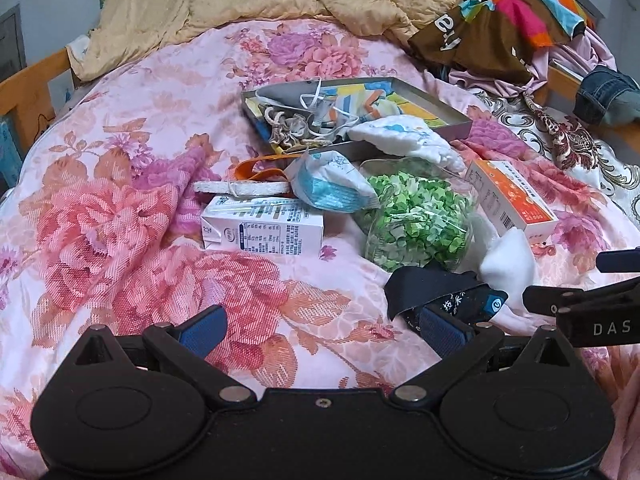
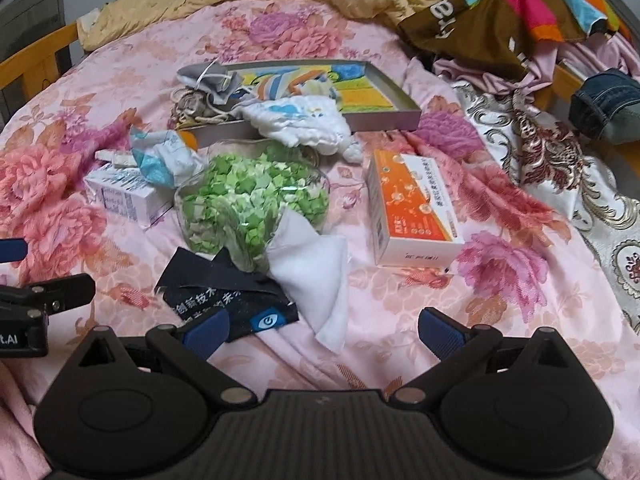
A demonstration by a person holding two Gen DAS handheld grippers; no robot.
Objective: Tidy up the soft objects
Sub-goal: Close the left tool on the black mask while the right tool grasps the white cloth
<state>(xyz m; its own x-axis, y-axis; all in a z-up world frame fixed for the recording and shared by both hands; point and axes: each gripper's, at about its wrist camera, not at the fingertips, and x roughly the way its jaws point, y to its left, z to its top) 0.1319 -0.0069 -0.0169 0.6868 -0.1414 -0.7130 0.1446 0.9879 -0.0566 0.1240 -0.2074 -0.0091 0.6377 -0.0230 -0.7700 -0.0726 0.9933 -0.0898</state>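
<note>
Both grippers, left (image 1: pixel 322 330) and right (image 2: pixel 324 330), gape empty low in frame, likely reaching for the black cloth (image 2: pixel 224 288) next.

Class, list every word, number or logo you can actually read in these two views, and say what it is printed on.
"DAS": on the right gripper, cut off by the frame edge.
"t.AI": on the left gripper, start cut off.
White eye-like logo in a blue square, beside Chinese characters too blurred to read: black cloth.
Large white letters, folded and unreadable: brown garment.
Print too small to read: milk carton, orange box.
</note>
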